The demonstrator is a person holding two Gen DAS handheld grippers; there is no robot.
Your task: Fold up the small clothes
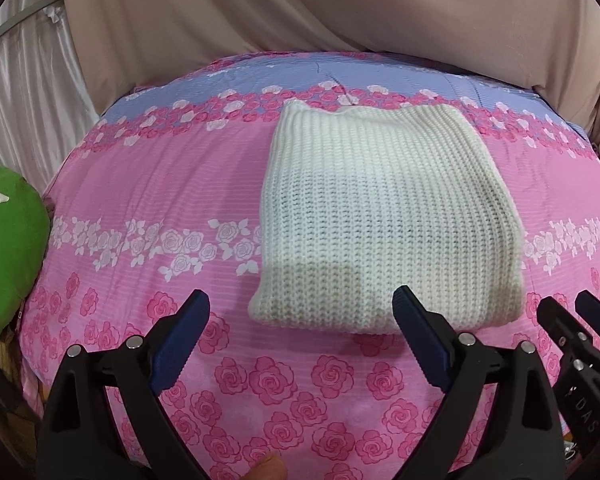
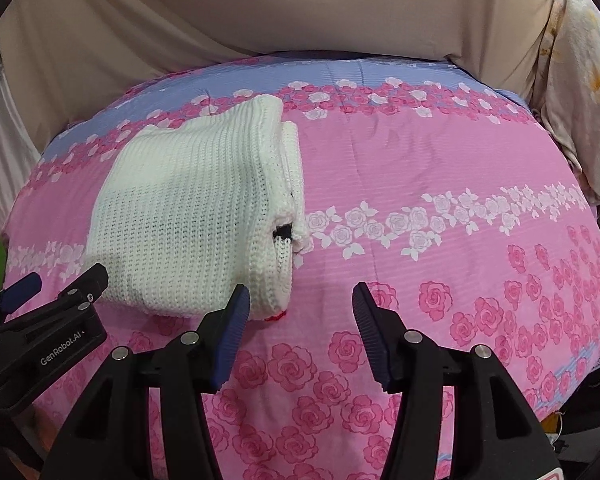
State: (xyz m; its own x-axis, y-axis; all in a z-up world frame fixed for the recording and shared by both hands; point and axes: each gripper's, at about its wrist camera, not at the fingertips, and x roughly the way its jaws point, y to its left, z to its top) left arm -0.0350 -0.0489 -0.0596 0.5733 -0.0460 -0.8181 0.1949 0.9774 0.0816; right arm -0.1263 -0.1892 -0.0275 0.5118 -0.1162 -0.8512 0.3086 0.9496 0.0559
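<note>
A white knitted garment [image 1: 384, 216] lies folded into a thick rectangle on the pink rose-print bedspread [image 1: 140, 184]. In the right wrist view the garment [image 2: 188, 208] shows stacked layers along its right edge, with a small black mark and a bit of red at the near corner. My left gripper [image 1: 300, 308] is open and empty, just in front of the garment's near edge. My right gripper [image 2: 300, 300] is open and empty, at the garment's near right corner. Each gripper shows in the other's view: the right one [image 1: 572, 312], the left one [image 2: 60, 280].
A green plush cushion [image 1: 8, 248] lies at the bed's left edge. A beige draped cloth [image 1: 300, 12] hangs behind the bed, white curtains [image 1: 24, 80] at the left. A pale printed pillow [image 2: 580, 92] leans at the far right. The bedspread [image 2: 460, 160] stretches right of the garment.
</note>
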